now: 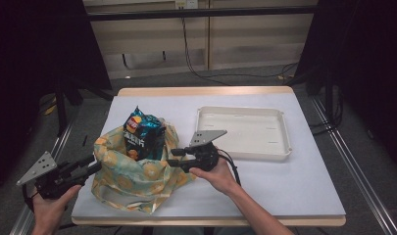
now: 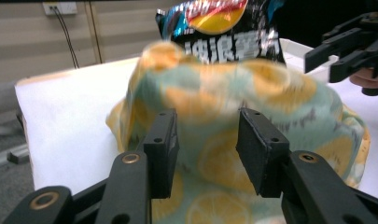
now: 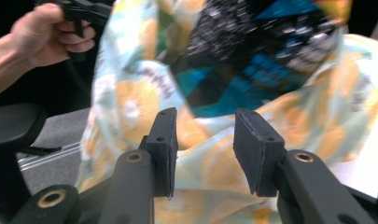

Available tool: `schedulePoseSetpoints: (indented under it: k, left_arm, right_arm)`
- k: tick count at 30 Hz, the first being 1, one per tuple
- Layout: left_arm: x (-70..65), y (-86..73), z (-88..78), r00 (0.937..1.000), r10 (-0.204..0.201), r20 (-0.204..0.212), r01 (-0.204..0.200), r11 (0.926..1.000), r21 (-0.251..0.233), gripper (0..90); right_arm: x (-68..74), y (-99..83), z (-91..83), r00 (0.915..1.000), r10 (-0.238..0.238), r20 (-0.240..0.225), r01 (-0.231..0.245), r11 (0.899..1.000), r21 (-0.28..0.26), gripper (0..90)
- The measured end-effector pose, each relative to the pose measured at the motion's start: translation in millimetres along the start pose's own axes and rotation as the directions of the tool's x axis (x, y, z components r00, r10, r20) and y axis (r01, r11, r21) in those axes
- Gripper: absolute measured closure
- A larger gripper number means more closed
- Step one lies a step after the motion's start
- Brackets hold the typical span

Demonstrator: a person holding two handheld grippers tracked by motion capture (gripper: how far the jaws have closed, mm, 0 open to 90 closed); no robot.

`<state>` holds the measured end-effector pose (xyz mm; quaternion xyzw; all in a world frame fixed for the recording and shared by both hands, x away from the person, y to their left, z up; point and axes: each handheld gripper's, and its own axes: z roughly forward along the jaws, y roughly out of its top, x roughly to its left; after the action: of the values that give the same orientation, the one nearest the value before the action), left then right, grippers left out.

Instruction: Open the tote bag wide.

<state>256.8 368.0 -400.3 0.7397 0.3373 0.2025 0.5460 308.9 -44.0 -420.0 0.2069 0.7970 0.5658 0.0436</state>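
Forearms come in at the bottom of the high view; the left gripper (image 1: 90, 164) hangs off the table's (image 1: 304, 196) near-left corner, the right gripper (image 1: 175, 157) over its near middle, and between them slumps a fabric bag (image 1: 137, 178) printed with orange slices, a chip packet (image 1: 143, 134) standing up out of its mouth. An empty white tray (image 1: 245, 132) lies toward the far right edge

Left gripper view: both jaws stand parted with nothing between them, the bag (image 2: 233, 121) just beyond and apart from the pads (image 2: 259, 149); the chip packet (image 2: 224, 28) rises above the cloth

Right gripper view: jaws likewise apart and gripping nothing, the bag (image 3: 130, 93) blurred just ahead

I judge the cloth soft and limp, light, prone to sagging; the packet is crinkly, slippery and crushable. Best hold: pinch the rim on opposite sides, never the packet
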Motion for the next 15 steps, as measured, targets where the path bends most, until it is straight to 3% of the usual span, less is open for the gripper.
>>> schedulePoseSetpoints:
  k: [5, 7, 11, 15]
  left_arm:
    - [2.1, 17.9, 1.3, 0.9995, 0.032, 0.006, -0.032, 0.9992, -0.024, 56.1]
    - [3.8, 22.1, 5.5, 0.9999, 0.016, -0.003, -0.016, 0.9995, -0.026, 55.7]
    - [12.0, 26.0, 18.6, 0.9996, -0.023, 0.016, 0.023, 0.9993, -0.031, 52.5]
    - [16.1, 28.4, 32.1, 0.999, -0.034, 0.03, 0.035, 0.9993, -0.014, 48.8]
  right_arm:
    - [-13.0, 6.3, 1.9, 0.9987, 0.012, 0.049, -0.012, 1.0, -0.003, 54.3]
    - [-18.7, 6.8, 4.5, 0.9975, 0.02, 0.068, -0.02, 1.0, 0.0, 51.4]
    - [-27.9, 6.1, 12.1, 0.9947, 0.049, 0.09, -0.05, 0.999, 0.007, 45.1]
    - [-30.0, 5.2, 21.5, 0.9949, 0.054, 0.086, -0.057, 0.998, 0.033, 48.8]
